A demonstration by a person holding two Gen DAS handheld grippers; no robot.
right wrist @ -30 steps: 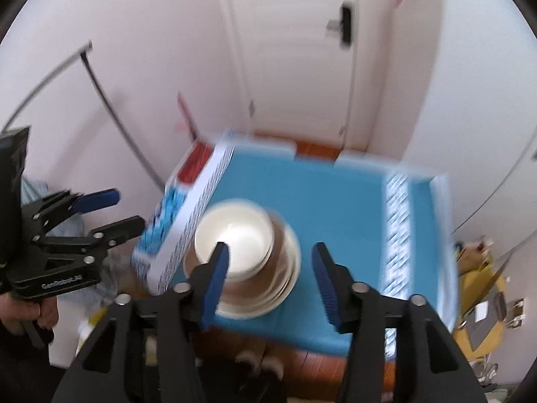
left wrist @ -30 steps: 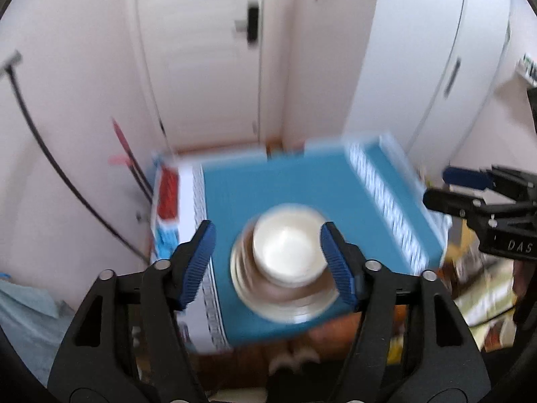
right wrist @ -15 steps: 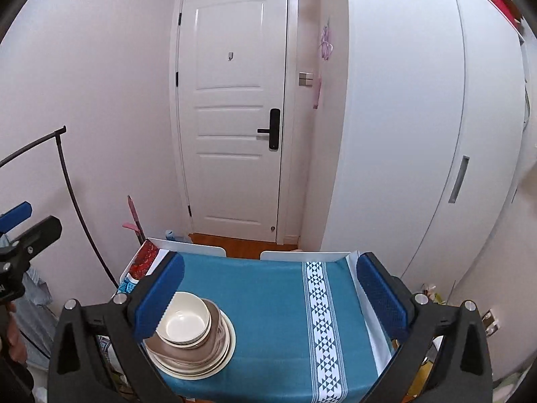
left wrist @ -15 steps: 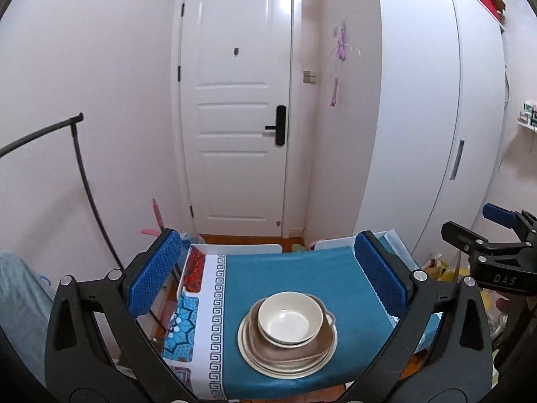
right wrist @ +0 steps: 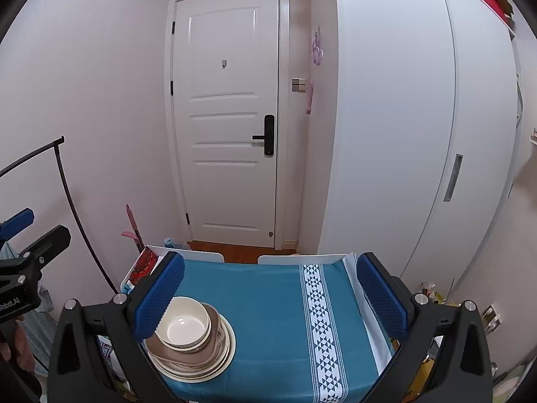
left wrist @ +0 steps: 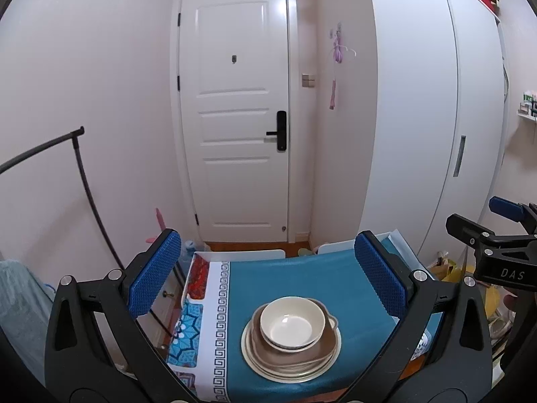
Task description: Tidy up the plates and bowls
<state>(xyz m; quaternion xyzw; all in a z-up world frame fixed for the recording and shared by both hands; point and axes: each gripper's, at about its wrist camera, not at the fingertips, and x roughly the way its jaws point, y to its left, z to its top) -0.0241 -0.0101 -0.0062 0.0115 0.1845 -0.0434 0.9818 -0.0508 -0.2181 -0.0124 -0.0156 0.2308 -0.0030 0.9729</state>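
Note:
A cream bowl [left wrist: 291,324] tops a stack of brown and cream plates and bowls [left wrist: 290,357] on a small table with a teal cloth [left wrist: 302,278]. My left gripper [left wrist: 266,277] is open and empty, held above and in front of the stack. In the right wrist view the cream bowl [right wrist: 183,327] and the stack [right wrist: 194,356] sit at the table's near left. My right gripper [right wrist: 270,297] is open and empty, above the teal cloth [right wrist: 268,302], with its left finger [right wrist: 157,299] in front of the stack's left side.
A white door [left wrist: 235,117] and a white wardrobe [left wrist: 419,117] stand behind the table. A black rack rail [left wrist: 84,181] curves along the left wall. Two white chair backs [right wrist: 292,259] stand at the table's far edge. Clutter lies on the floor at the right [left wrist: 449,268].
Both grippers have lifted and tilted up from close over the stack, so the room shows. Both have opened wider. The stack has not moved.

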